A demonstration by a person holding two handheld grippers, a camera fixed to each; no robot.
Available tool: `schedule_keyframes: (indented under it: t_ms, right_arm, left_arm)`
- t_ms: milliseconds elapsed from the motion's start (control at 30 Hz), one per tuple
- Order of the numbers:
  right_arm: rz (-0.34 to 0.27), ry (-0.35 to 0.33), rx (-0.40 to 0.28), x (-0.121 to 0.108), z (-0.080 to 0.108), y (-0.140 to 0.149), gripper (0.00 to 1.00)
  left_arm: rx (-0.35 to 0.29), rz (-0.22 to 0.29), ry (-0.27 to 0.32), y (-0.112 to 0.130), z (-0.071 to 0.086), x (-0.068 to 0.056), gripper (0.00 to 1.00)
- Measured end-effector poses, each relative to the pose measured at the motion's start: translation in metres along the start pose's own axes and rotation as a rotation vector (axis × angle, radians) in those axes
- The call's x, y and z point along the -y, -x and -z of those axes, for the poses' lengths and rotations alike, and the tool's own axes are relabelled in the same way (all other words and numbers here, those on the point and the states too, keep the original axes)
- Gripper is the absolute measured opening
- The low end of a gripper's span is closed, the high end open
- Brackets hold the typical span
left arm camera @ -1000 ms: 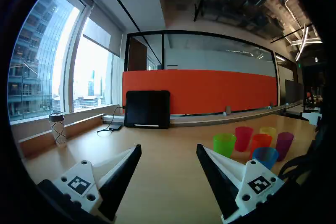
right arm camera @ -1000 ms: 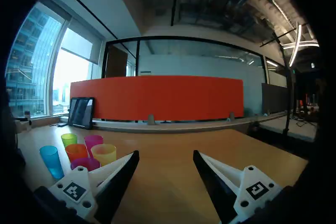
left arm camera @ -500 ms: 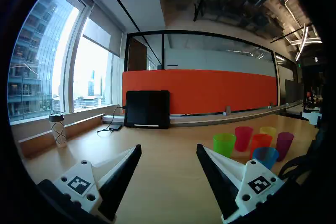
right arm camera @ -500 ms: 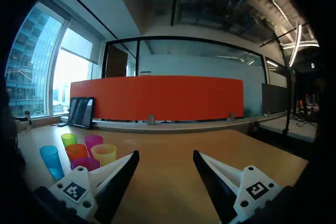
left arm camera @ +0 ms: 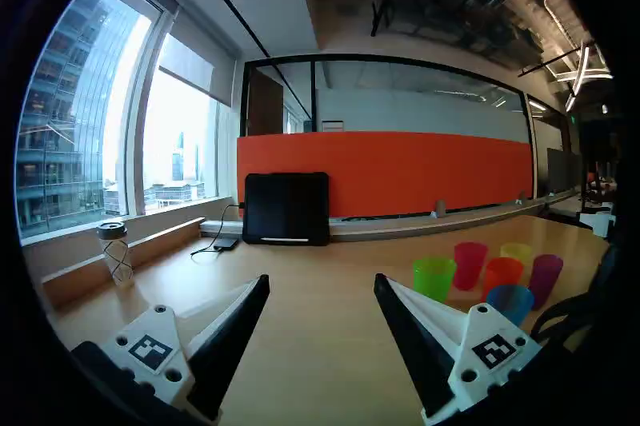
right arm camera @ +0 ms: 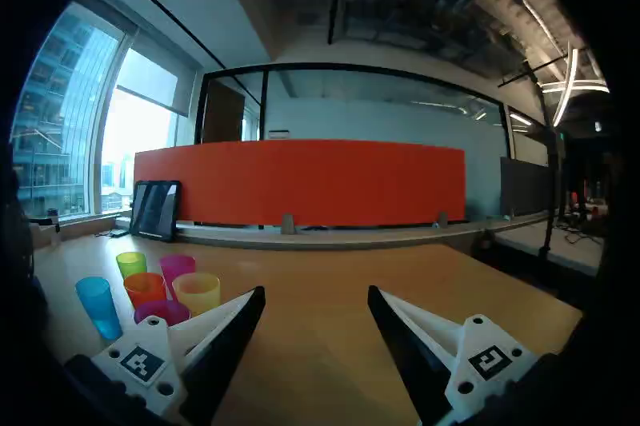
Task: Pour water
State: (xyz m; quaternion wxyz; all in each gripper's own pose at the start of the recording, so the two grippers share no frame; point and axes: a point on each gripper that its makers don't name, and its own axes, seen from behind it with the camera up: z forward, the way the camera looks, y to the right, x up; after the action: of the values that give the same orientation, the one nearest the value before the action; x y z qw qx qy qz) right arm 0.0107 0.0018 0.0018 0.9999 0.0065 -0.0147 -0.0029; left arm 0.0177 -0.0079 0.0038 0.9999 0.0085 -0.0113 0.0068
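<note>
Several coloured plastic cups stand grouped on the wooden table (left arm camera: 320,330). In the left gripper view they sit at the right: green cup (left arm camera: 433,277), pink cup (left arm camera: 470,264), orange cup (left arm camera: 502,275), blue cup (left arm camera: 509,303), purple cup (left arm camera: 546,277). In the right gripper view the same group is at the lower left: blue cup (right arm camera: 98,306), green cup (right arm camera: 131,264), yellow cup (right arm camera: 197,292). My left gripper (left arm camera: 320,286) is open, empty, left of the cups. My right gripper (right arm camera: 314,298) is open, empty, to the right of them. I cannot tell whether any cup holds water.
A dark tablet (left arm camera: 286,209) leans against the orange partition (left arm camera: 384,172) at the back, with a cable beside it. A clear lidded bottle (left arm camera: 117,252) stands by the window ledge at the left. The table (right arm camera: 448,274) stretches off to the right.
Both views have tilted up slightly, so the table and cups sit a little lower in frame. The jaws have not changed.
</note>
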Motion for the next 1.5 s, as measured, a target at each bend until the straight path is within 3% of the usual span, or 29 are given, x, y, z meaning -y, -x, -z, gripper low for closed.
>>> schedule_keyframes:
  t_ms: [200,667,1000,1267,1500]
  right_arm:
    - [-0.008,-0.025,0.000,-0.004,-0.001,-0.034,0.99]
    - [0.041,-0.061,-0.003,-0.010,-0.014,-0.139,0.99]
    - [0.032,-0.097,-0.005,0.000,-0.020,-0.198,0.99]
    - [0.020,-0.109,-0.006,0.002,-0.023,-0.208,0.99]
    - [0.015,-0.133,-0.002,0.003,-0.023,-0.213,0.99]
  left_arm:
    - [0.013,0.005,0.031,-0.029,-0.005,-0.008,0.97]
    - [0.044,0.020,0.099,-0.107,-0.029,-0.015,0.97]
    - [0.023,0.061,0.122,-0.170,-0.044,-0.004,0.97]
    - [0.033,0.040,0.156,-0.181,-0.048,-0.004,0.97]
    - [0.045,0.033,0.212,-0.184,-0.049,-0.014,0.97]
